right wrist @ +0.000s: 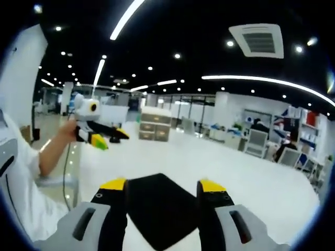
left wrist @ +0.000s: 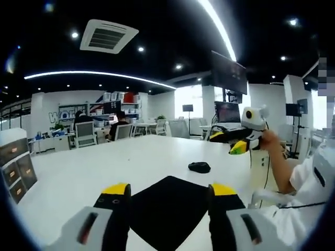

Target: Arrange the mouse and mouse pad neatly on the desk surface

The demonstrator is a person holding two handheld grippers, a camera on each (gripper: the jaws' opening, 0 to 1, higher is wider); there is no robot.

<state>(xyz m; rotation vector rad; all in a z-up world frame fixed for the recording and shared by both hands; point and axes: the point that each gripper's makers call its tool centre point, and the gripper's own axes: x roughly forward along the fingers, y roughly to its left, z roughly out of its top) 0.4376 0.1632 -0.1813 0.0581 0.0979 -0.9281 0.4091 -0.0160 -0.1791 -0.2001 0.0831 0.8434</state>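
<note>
A black mouse pad (left wrist: 167,209) lies on the white desk (left wrist: 89,172), one corner pointing away from me. My left gripper (left wrist: 170,189) is open over its near part, with its yellow-tipped jaws to either side and nothing held. A small black mouse (left wrist: 199,167) sits on the desk beyond the pad's right corner. The right gripper (left wrist: 235,142) is held up in a hand at the right, above the desk edge. In the right gripper view, the mouse pad (right wrist: 159,209) lies ahead of my open right gripper (right wrist: 163,184). The left gripper (right wrist: 104,138) is raised at the left.
A drawer cabinet (left wrist: 15,167) stands on the desk's left end and appears as the cabinet (right wrist: 154,128) in the right gripper view. The person's arm (left wrist: 277,162) and white sleeve are at the right. Chairs, seated people (left wrist: 120,123) and monitors (left wrist: 227,111) stand beyond the desk.
</note>
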